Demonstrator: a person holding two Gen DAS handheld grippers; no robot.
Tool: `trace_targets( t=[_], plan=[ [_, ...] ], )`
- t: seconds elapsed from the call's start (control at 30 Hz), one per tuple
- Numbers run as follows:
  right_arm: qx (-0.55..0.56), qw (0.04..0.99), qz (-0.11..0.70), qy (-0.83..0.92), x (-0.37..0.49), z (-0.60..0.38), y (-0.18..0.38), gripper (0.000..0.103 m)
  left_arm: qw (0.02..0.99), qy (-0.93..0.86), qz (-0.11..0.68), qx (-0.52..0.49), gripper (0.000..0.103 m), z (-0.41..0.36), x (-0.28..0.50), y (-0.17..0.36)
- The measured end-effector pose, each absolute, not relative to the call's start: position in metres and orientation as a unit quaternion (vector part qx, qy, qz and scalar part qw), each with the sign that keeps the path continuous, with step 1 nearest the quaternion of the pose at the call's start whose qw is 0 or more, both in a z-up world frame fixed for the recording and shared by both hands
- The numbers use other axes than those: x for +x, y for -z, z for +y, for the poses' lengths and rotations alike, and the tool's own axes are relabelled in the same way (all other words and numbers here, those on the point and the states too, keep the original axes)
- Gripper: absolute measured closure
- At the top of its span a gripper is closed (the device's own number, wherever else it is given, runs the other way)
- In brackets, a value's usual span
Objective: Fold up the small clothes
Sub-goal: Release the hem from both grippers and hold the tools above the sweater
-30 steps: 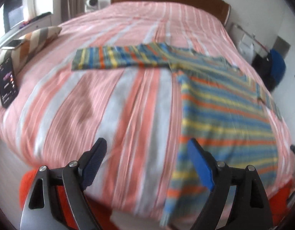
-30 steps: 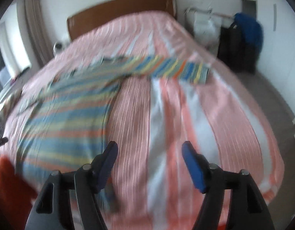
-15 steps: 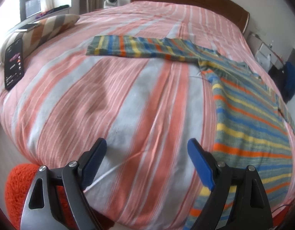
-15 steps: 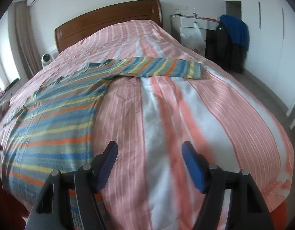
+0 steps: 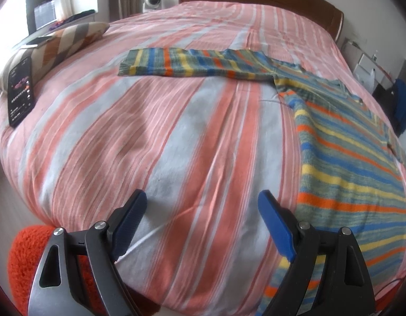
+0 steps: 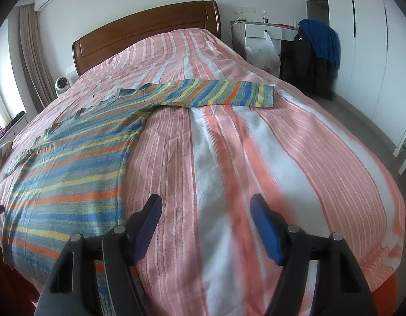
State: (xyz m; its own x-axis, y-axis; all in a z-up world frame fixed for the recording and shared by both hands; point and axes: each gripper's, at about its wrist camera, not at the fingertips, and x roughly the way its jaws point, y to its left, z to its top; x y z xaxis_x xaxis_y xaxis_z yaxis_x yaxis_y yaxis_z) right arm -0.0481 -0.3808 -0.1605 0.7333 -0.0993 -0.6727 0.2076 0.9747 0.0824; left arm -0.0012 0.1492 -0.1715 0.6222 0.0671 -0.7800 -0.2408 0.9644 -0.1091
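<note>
A phone [image 5: 20, 89] leans on a striped pillow [image 5: 63, 43] beside the bedspread [image 5: 176, 137].

Right gripper [image 6: 206, 223]: hangs over the foot of the bed, blue-padded jaws spread wide, nothing between them.
Striped sweater [image 6: 71, 173]: spread flat on the bedspread [image 6: 229, 142], left of the gripper; one sleeve [image 6: 218, 93] stretched out sideways across the bed.
Headboard [image 6: 147, 29]: brown wood, at the far end.
Blue garment [image 6: 321, 39]: draped over dark furniture by the wall.
</note>
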Motion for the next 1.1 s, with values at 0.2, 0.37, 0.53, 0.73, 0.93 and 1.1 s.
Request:
trace_targets(
  t=[0.2,0.37,0.53,0.73,0.93,1.1],
  plan=[
    [0.079,0.927,0.356,0.085,-0.0483,-0.3812,0.1609,0.034,0.895,-0.086,0.427,-0.101,0.015,0.1488,-0.0012,0.1718],
    [0.077,0.927,0.357,0.084,-0.0482,-0.3811,0.161,0.034,0.894,-0.088,0.427,-0.1,0.014,0.149,-0.0007,0.1722],
    [0.079,0.928,0.354,0.085,-0.0487,-0.3819,0.1605,0.034,0.896,-0.088,0.424,-0.101,0.014,0.15,-0.0003,0.1719],
    [0.08,0.929,0.351,0.088,-0.0492,-0.3829,0.1583,0.034,0.896,-0.089,0.422,-0.104,0.014,0.1515,-0.0008,0.1709],
    [0.08,0.928,0.352,0.088,-0.0489,-0.3829,0.1583,0.034,0.896,-0.089,0.423,-0.102,0.014,0.1517,-0.0005,0.1709],
    [0.08,0.928,0.353,0.088,-0.0488,-0.383,0.1584,0.034,0.896,-0.089,0.423,-0.101,0.014,0.1514,0.0003,0.1719]
  ],
)
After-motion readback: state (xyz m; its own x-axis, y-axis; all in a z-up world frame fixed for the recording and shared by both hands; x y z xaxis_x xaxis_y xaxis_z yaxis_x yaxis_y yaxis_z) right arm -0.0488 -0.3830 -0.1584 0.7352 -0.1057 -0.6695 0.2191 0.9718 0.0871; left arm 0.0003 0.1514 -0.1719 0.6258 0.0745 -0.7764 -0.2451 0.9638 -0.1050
